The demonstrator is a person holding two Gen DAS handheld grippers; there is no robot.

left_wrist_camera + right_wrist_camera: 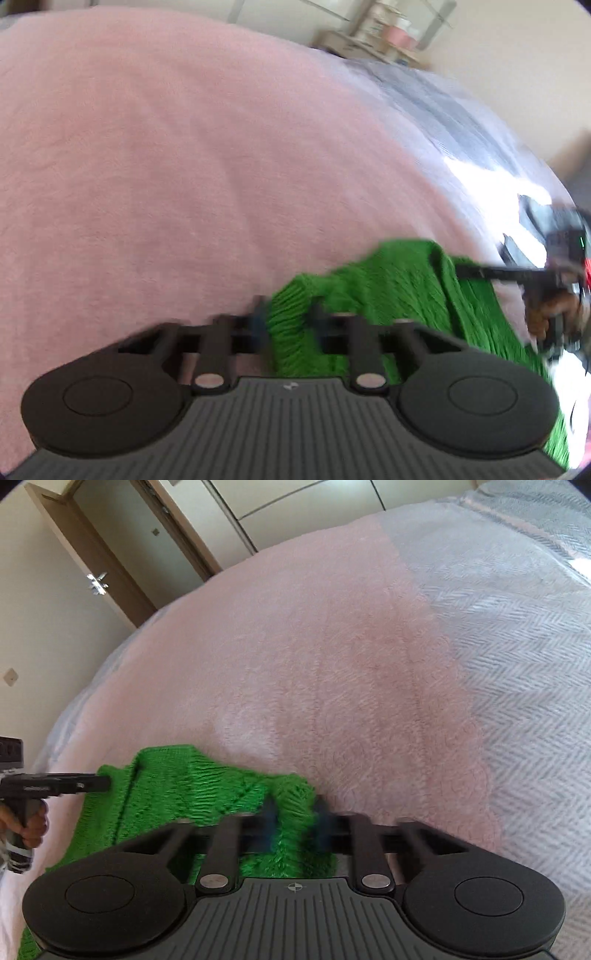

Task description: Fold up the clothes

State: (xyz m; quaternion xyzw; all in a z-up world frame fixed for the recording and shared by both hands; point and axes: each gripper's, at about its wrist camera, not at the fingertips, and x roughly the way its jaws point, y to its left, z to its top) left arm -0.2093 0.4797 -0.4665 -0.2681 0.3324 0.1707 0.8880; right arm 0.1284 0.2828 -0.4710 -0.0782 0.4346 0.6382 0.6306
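At the far left a brown wooden door with a metal handle (96, 582) stood beside the cream wall. The left gripper (286, 315) had its two dark fingers pinched on a ribbed edge of the bright green knitted garment (391, 291), the knit bunched up between them. In the right wrist view the same gripper (99, 783) came in from the left edge, a bare hand (31, 827) wrapped round its handle, its tip touching the garment's near corner.

The green knit (192, 794) hung stretched between the two tools just above the fuzzy pink blanket (332, 657) that covered most of the bed, its lower part trailing off under the gripper bodies. Both views were blurred around the cloth.

Further right, the right gripper (295, 818) was clamped on another bunched edge of the garment, green yarn squeezed between its blue-tipped fingers. From the left wrist view this gripper (461, 272) reached in from the right and met the knit's far edge. Beyond the blanket lay a pale grey herringbone bedspread (517, 672), and a cluttered shelf unit (376, 33) stood against the back wall.
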